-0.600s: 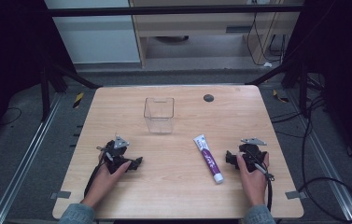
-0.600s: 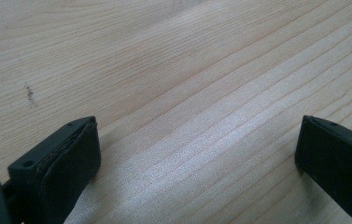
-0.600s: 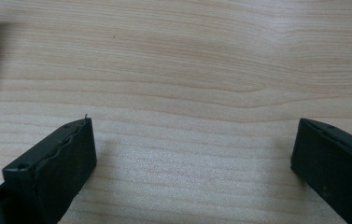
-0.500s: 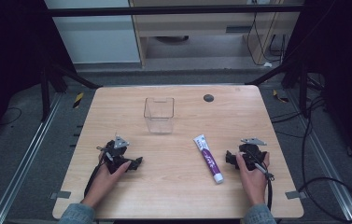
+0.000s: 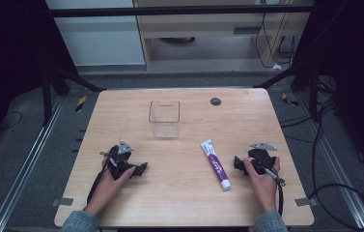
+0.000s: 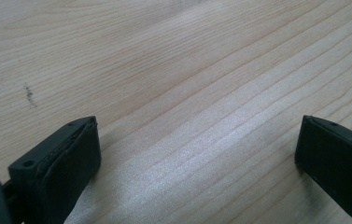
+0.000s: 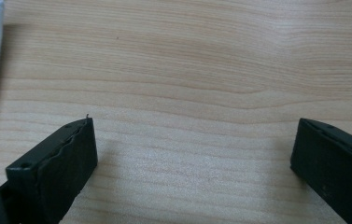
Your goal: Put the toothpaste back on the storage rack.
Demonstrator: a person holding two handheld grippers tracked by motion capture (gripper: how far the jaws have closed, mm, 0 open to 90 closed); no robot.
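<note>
I see both grippers resting on the table [image 5: 184, 193], jaws wide apart, holding nothing: left gripper [image 5: 138, 169], right gripper [image 5: 240, 164]. Toothpaste tube [image 5: 215, 163] lies just beside the right one, clear container [image 5: 164, 119] farther back.

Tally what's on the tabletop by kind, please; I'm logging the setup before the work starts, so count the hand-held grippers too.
Toothpaste tube: 1
Clear plastic container: 1
Small dark round disc: 1
Grippers, left gripper and right gripper, both open and holding nothing: 2
Total: 5
</note>
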